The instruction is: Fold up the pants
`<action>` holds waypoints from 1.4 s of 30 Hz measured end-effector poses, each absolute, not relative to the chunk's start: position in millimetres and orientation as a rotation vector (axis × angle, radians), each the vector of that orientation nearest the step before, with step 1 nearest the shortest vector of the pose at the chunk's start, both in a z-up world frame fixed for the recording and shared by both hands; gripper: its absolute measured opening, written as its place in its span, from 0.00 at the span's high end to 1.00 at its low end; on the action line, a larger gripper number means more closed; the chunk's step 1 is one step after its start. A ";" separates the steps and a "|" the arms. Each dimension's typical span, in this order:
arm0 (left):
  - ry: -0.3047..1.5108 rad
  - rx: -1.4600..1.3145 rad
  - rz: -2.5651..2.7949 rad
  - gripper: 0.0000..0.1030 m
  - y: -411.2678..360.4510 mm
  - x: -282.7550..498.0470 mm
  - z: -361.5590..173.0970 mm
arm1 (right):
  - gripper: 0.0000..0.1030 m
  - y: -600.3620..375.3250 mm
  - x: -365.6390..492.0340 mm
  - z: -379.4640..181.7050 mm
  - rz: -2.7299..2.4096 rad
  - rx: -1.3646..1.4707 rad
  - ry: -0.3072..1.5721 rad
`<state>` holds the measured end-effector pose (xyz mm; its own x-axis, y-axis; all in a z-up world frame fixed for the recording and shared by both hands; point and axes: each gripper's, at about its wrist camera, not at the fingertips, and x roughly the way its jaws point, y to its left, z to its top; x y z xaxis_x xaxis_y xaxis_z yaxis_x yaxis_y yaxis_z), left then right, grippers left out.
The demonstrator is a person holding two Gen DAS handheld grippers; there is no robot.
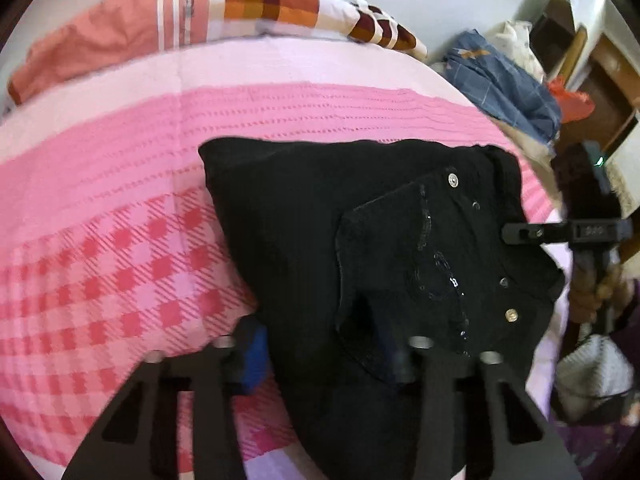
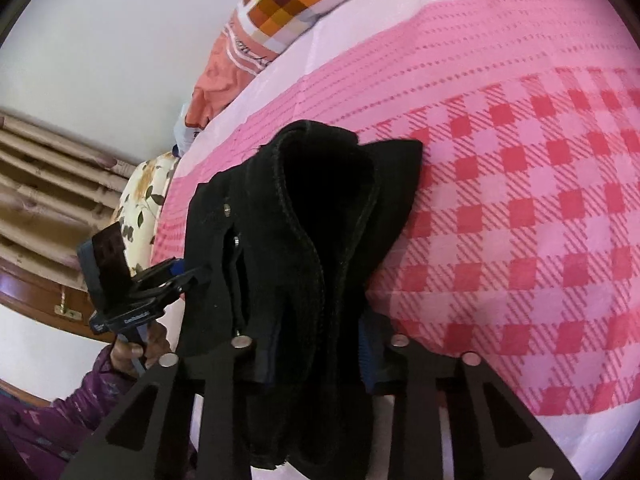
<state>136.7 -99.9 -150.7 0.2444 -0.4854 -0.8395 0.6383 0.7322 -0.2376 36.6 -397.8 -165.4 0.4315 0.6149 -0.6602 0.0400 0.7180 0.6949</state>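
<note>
The black pants (image 1: 360, 220) lie folded into a thick bundle on the pink checked bedspread (image 1: 100, 240), back pocket and metal rivets facing up. My left gripper (image 1: 324, 356) has its jaws on either side of the bundle's near edge, closed on the cloth. The right gripper shows in the left wrist view (image 1: 520, 234) at the bundle's right edge. In the right wrist view the pants (image 2: 320, 220) run up from between my right gripper's (image 2: 316, 356) jaws, which are closed on the waistband end. The left gripper (image 2: 192, 276) shows there at the bundle's left side.
Orange and checked pillows (image 1: 240, 8) lie at the head of the bed. A heap of blue and white clothes (image 1: 500, 76) sits past the bed's right edge, by wooden furniture (image 1: 608, 72). A flowered cushion (image 2: 144, 196) and a curtain (image 2: 48, 184) are left of the bed.
</note>
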 end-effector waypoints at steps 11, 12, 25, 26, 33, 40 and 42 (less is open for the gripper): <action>0.990 0.186 -0.706 0.81 -101.5 119.1 -129.1 | 0.78 -397.0 30.1 -153.9 0.433 0.850 0.994; 0.979 0.199 -0.699 0.81 -101.1 117.6 -125.8 | 0.78 -394.5 30.5 -153.2 0.439 0.854 0.991; 0.937 0.190 -0.626 0.81 -77.1 117.9 -102.9 | 0.78 -359.8 48.5 -153.8 0.494 0.909 0.971; 0.933 0.189 -0.619 0.81 -73.9 118.2 -101.5 | 0.78 -357.3 50.5 -153.3 0.498 0.909 0.971; 0.909 0.181 -0.575 0.81 -52.5 120.6 -95.2 | 0.78 -333.2 65.6 -149.7 0.529 0.913 0.970; 0.894 0.153 -0.525 0.81 -24.1 128.0 -90.7 | 0.78 -303.3 85.6 -143.6 0.571 0.897 0.980; 0.888 0.147 -0.509 0.81 -14.8 130.6 -88.4 | 0.78 -294.7 91.2 -142.0 0.584 0.893 0.985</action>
